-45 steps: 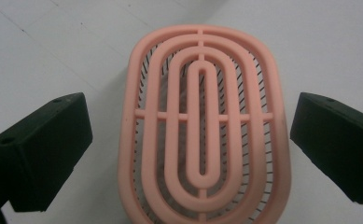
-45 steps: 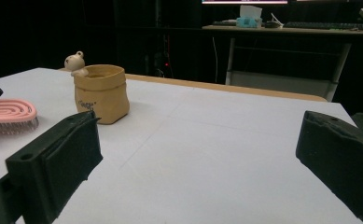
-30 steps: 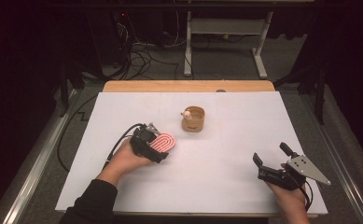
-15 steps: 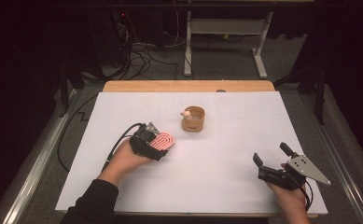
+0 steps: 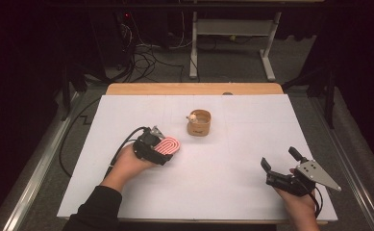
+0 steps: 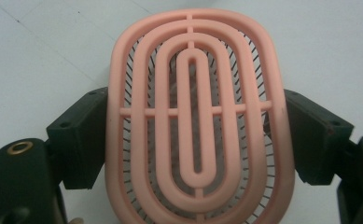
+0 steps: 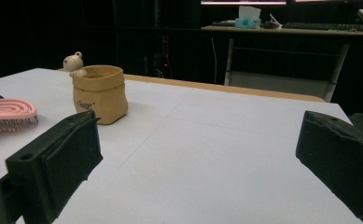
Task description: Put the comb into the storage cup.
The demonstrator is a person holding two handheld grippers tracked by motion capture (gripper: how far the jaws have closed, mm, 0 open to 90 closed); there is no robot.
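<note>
On our left, we hold the left gripper (image 5: pixel 161 150) low over the white table (image 5: pixel 223 192), its jaws pressed against both long sides of the pink brush (image 6: pixel 195 121), which sits flat between them with its ribbed back up and its bristles pointing down towards the table. The grasp looks finished to us, so the pick-up is done and the carry remains. Just beyond those fingertips, a little to the right, stands the small tan pot (image 5: pixel 199 122) with a tiny bear figure (image 7: pixel 74 62) on its rim; we judge it the likely place for the brush, and nothing is in it yet as far as we can see. Farther right, our right gripper (image 5: pixel 280 163) rests near the table's near edge with its jaws spread wide and nothing between them, well apart from the pot.
</note>
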